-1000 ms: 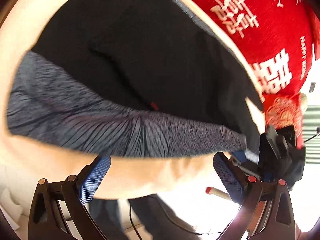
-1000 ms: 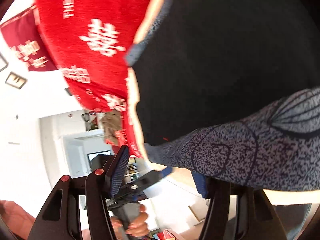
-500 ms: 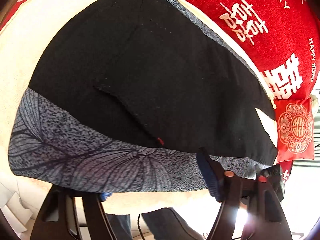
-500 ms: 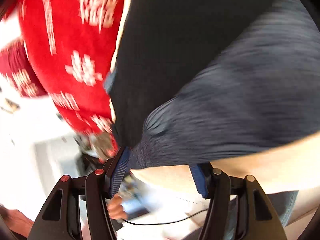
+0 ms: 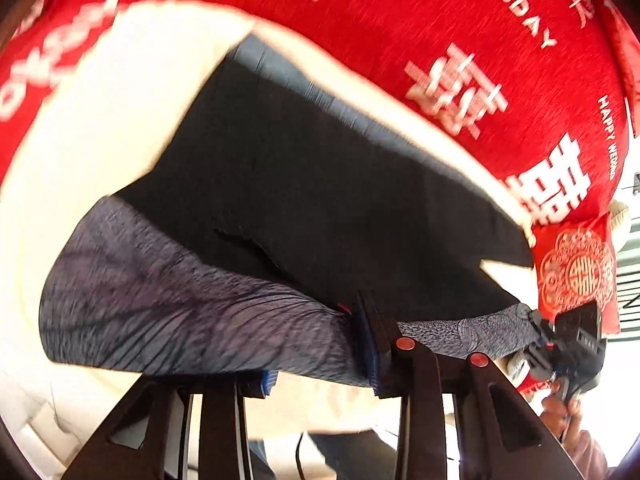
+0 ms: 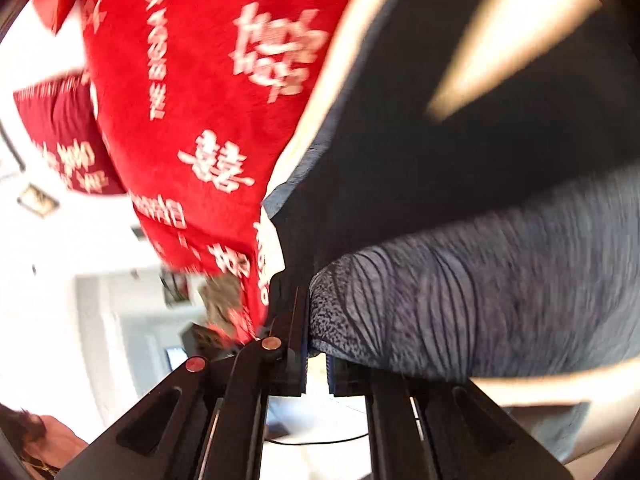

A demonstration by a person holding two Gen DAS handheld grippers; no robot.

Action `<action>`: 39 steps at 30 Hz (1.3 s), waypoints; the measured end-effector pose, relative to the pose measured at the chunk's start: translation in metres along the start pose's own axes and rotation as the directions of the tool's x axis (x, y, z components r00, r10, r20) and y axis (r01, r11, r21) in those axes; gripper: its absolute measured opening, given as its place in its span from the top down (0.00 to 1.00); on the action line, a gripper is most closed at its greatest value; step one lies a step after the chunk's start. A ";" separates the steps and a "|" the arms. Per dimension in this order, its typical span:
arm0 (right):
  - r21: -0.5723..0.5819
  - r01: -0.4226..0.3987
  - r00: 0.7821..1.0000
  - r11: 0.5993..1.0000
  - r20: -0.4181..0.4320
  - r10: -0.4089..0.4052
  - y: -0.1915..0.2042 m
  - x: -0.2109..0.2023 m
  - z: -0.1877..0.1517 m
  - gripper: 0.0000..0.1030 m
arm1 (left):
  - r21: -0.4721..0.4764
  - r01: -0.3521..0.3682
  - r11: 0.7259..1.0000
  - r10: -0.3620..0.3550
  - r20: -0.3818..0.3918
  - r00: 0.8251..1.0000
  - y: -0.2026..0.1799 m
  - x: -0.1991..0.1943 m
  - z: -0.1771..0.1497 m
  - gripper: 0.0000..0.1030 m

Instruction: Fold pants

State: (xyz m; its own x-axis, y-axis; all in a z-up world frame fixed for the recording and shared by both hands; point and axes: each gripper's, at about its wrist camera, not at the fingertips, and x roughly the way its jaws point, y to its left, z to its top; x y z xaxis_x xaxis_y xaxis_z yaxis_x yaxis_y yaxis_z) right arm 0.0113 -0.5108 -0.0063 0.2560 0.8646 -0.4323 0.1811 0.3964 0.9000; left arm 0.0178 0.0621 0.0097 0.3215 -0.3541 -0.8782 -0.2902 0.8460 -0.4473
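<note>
A: Looking at the pants (image 5: 328, 184), they lie spread on a cream cushion (image 5: 92, 168), and behind it, toward twelve o'clock, there is a red blanket (image 5: 460, 28). The black legs go away from us. The grey patterned waistband (image 5: 172, 312) is the near edge.

B: And the two tools?

A: The left gripper (image 5: 320, 372) has just been closing, and now its jaws pinch the waistband near the middle. The right gripper (image 6: 318, 364) has also just been closing. Its jaws stand narrow, with the waistband corner between them at about one o'clock.

B: How will the cloth behave?

A: I think it is soft, light and stretchy. It hangs between the two grips and will sag. The thick waistband is the best place to hold, because thin leg cloth may slip out.
</note>
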 end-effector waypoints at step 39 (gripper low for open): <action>-0.520 0.476 0.836 0.709 0.018 -0.548 0.061 0.232 0.211 0.51 | 0.146 -0.563 0.813 0.563 0.049 0.825 -0.040 0.157 0.134 0.11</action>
State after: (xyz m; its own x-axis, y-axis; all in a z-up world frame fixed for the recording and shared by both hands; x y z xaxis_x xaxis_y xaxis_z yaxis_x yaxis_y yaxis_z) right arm 0.2826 -0.3511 -0.0636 0.1314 0.5003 -0.8558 -0.2438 0.8531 0.4613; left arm 0.2007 0.0265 -0.0878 0.1461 0.2033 -0.9682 -0.2857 0.9456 0.1555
